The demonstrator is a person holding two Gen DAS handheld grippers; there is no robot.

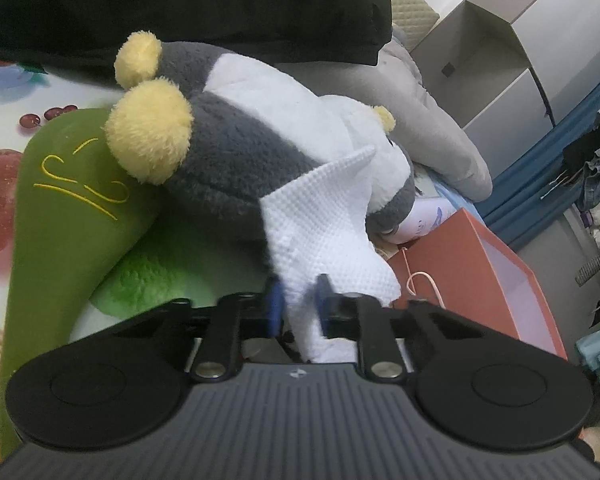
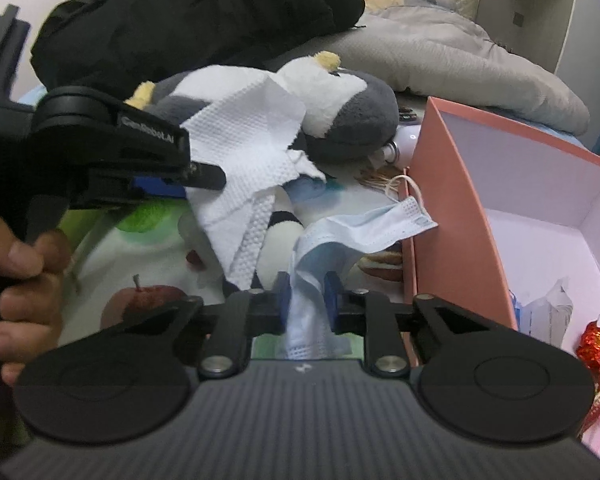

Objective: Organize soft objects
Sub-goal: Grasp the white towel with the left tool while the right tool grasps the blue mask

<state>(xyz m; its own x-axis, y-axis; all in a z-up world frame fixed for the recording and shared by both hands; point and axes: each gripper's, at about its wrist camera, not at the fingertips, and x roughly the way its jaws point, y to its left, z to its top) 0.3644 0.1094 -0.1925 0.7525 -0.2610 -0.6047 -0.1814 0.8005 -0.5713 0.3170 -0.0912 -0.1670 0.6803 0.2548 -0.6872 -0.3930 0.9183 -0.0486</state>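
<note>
Left wrist view: a black garment (image 1: 180, 8) fills the top of the picture, heaped on a surface covered with a fruit-printed cloth (image 1: 4, 120). To its right lies a grey padded jacket (image 1: 432, 120), with a pale cupboard (image 1: 520, 52) behind it. In front of the garment lies a grey and white plush toy (image 1: 236, 148) with yellow plush feet, resting partly on a green plush cushion (image 1: 68, 208) stitched with yellow lines. At the right stands an open salmon-pink box (image 1: 480, 264) with a pale inside.

A white embossed paper towel (image 1: 324, 232) stands up against the plush toy. The left tongs (image 1: 298, 304) are drawn narrow, their blue pads pressing the lower end of that towel.

In the right wrist view the same black garment (image 2: 188, 28), grey jacket (image 2: 460, 60) and plush toy (image 2: 340, 112) lie across the back, and the pink box (image 2: 452, 208) stands at the right with some wrappers in its bottom. The left tongs (image 2: 204, 174) come in from the left side, gripped by a hand (image 2: 24, 276), with the paper towel (image 2: 252, 160) hanging from them over the toy.

A pale blue face mask (image 2: 360, 232) drapes just beside the box wall, its ear loop (image 2: 404, 192) near the box edge. The right tongs (image 2: 308, 292) are narrow and pinch the mask's lower end between blue pads.
</note>
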